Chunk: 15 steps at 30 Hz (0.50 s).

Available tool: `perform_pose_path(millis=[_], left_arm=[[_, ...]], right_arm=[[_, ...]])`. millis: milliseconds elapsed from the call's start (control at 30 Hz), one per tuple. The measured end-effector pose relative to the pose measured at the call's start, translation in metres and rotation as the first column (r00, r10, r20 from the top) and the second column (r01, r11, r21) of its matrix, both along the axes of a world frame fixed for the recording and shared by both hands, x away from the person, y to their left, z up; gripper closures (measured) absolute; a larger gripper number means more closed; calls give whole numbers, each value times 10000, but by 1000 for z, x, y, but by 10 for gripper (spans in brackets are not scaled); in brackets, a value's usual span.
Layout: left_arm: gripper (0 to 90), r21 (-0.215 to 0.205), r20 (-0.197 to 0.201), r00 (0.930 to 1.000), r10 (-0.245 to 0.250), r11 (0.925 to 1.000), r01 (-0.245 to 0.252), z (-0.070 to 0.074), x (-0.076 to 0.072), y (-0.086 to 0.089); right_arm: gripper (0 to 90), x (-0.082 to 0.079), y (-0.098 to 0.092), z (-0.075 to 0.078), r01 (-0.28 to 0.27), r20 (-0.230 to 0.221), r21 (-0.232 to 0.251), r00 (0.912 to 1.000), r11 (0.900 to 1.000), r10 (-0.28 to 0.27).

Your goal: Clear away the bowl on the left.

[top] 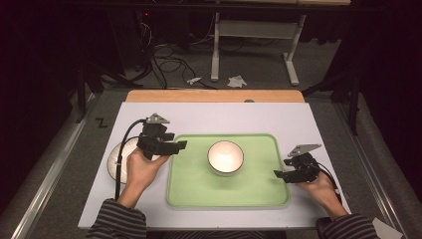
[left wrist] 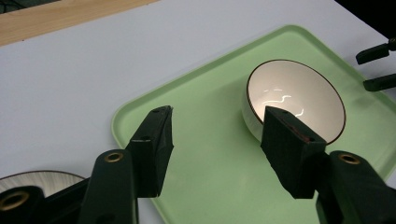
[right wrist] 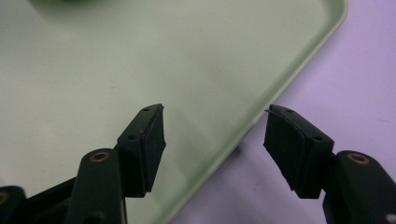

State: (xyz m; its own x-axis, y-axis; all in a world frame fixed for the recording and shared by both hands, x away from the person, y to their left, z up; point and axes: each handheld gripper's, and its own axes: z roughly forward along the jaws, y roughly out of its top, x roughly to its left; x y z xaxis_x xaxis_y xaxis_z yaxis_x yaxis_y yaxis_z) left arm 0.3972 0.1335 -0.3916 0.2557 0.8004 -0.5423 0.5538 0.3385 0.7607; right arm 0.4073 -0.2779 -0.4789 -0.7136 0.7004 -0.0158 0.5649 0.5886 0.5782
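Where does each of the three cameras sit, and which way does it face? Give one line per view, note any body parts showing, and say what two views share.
High view: above the person's side, looking forward and down on the white table; both striped-sleeved forearms, left gripper and right gripper show.
Left gripper view: rides the left gripper, facing the round white bowl on the pale green plastic tray; its open jaws show.
Right gripper view: rides the right gripper, facing the tray's edge; open jaws show.
Shared: both gripper views show the tray.

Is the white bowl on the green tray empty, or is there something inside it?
Empty. The white bowl stands upright on the green tray, and its inside shows only bare glossy white with light reflections.
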Motion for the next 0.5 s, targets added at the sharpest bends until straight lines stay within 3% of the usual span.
perform_pose_path(millis=[333, 400, 500], left_arm=[[427, 43, -127, 9999, 52, 10000, -52, -5, -11, 11], [426, -111, -166, 9997, 179, 9998, -181, -5, -12, 12], [426, -32, -204, 9998, 39, 10000, -39, -8, -17, 14]], right_arm=[[396, 0, 0, 0, -46, 76, 4, 10000, 10000, 46], [396, 0, 0, 1, -57, 138, -9, 9999, 10000, 57], [396, -1, 0, 2, -23, 118, 48, 9999, 10000, 22]])
